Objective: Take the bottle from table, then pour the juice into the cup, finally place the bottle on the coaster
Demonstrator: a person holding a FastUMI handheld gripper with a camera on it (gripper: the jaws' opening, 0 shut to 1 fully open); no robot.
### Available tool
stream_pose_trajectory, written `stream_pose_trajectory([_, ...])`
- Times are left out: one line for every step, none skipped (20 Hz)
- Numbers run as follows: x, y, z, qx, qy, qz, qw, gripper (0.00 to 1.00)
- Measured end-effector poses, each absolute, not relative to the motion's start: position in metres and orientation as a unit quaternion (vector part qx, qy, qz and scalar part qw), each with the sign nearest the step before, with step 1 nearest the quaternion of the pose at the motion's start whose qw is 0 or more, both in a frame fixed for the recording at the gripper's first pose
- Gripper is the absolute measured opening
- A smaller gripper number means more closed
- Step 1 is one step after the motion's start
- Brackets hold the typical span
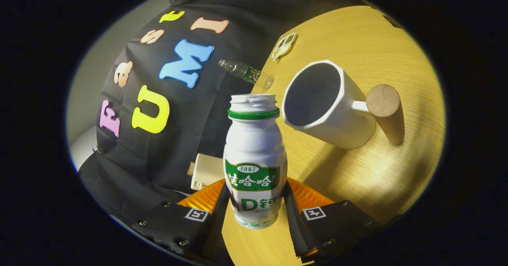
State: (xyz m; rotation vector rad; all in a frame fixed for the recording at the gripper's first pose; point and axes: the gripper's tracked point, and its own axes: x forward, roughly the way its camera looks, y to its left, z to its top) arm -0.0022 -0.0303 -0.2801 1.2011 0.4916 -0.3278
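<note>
bottle (254,166): a small white yoghurt-drink bottle with a green neck ring and green label band, its mouth uncapped, held between the two fingers of the tongs (256,208). the fingers close on its lower body from either side, one on each flank, so the grip reads as firm and narrow. the whole scene is rotated relative to the tongs, which suggests the bottle is lifted off the table (377,51) and is being tipped; whether any part of it touches the wood cannot be told.

cup (327,105): a white faceted mug with a dark interior and a cylindrical wooden handle (385,113), standing just beyond and to one side of the bottle's mouth, close but apart from it. no juice is visible in the air or in the cup.

step in hand, as judged: the take is done and the pour is at its approach. the next move calls for bringing the open mouth over the cup's rim and tilting further, slowly, without loosening the grip.

background: a clear plastic water bottle (246,72) lying at the table's far edge, a small card (284,45) beyond the cup, and a cream-coloured box (206,170) beside the held bottle. a coaster cannot be identified with certainty.
</note>
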Motion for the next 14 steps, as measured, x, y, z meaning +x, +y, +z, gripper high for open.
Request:
stream_pose_trajectory([-0.003, -0.030, -0.280, 0.563, 0.231, -0.150, 0.780, 0.71])
stream_pose_trajectory([-0.003, -0.030, -0.280, 0.570, 0.233, -0.149, 0.774, 0.71])
stream_pose_trajectory([-0.003, -0.029, -0.278, 0.579, 0.232, -0.149, 0.767, 0.71])
stream_pose_trajectory([-0.003, -0.029, -0.277, 0.588, 0.231, -0.147, 0.761, 0.71])
stream_pose_trajectory([-0.003, -0.029, -0.277, 0.596, 0.232, -0.148, 0.755, 0.71])
stream_pose_trajectory([-0.002, -0.028, -0.277, 0.604, 0.233, -0.148, 0.747, 0.71])
stream_pose_trajectory([-0.002, -0.028, -0.276, 0.611, 0.234, -0.148, 0.742, 0.71])
stream_pose_trajectory([-0.001, -0.027, -0.274, 0.617, 0.233, -0.146, 0.737, 0.71])
stream_pose_trajectory([-0.001, -0.026, -0.274, 0.623, 0.236, -0.145, 0.731, 0.71])
stream_pose_trajectory([-0.001, -0.028, -0.273, 0.626, 0.235, -0.145, 0.729, 0.71])
stream_pose_trajectory([-0.001, -0.030, -0.271, 0.628, 0.234, -0.148, 0.728, 0.71])
stream_pose_trajectory([-0.001, -0.032, -0.271, 0.630, 0.234, -0.149, 0.725, 0.71])
stream_pose_trajectory([-0.002, -0.032, -0.270, 0.634, 0.233, -0.151, 0.722, 0.71])
stream_pose_trajectory([-0.002, -0.032, -0.269, 0.638, 0.234, -0.151, 0.718, 0.71])
